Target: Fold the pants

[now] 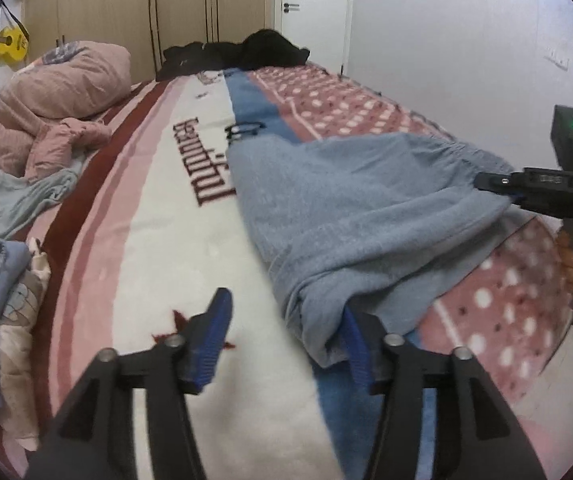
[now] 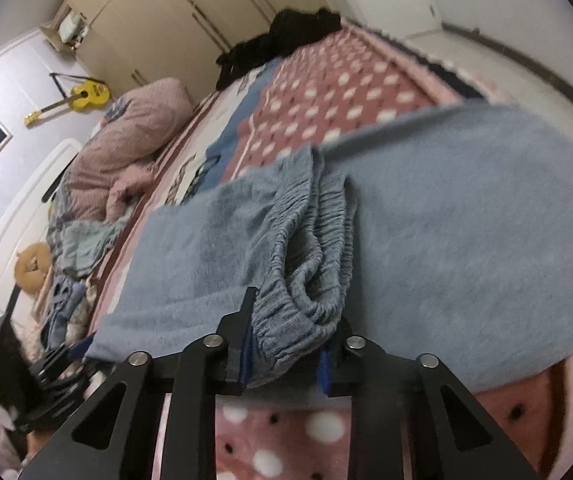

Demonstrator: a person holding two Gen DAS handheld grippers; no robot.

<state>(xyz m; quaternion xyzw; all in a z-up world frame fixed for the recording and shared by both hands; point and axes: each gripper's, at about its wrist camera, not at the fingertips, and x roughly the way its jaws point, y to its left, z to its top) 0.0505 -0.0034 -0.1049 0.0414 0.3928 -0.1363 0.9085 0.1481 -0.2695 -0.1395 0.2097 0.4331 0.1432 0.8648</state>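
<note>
Grey-blue pants lie folded across the patterned blanket on the bed. My left gripper stands open at their near end. Its left blue pad rests apart over the white stripe, and the cloth's edge drapes over its right pad. In the right wrist view my right gripper is shut on the bunched elastic waistband of the pants. In the left wrist view that right gripper bites the pants' far right edge, with a hand behind it.
A pink duvet and pillow and a heap of loose clothes line the bed's left side. Black garments lie at the far end. Dark-framed glasses rest on the blanket just beyond the pants. A yellow guitar hangs on the wall.
</note>
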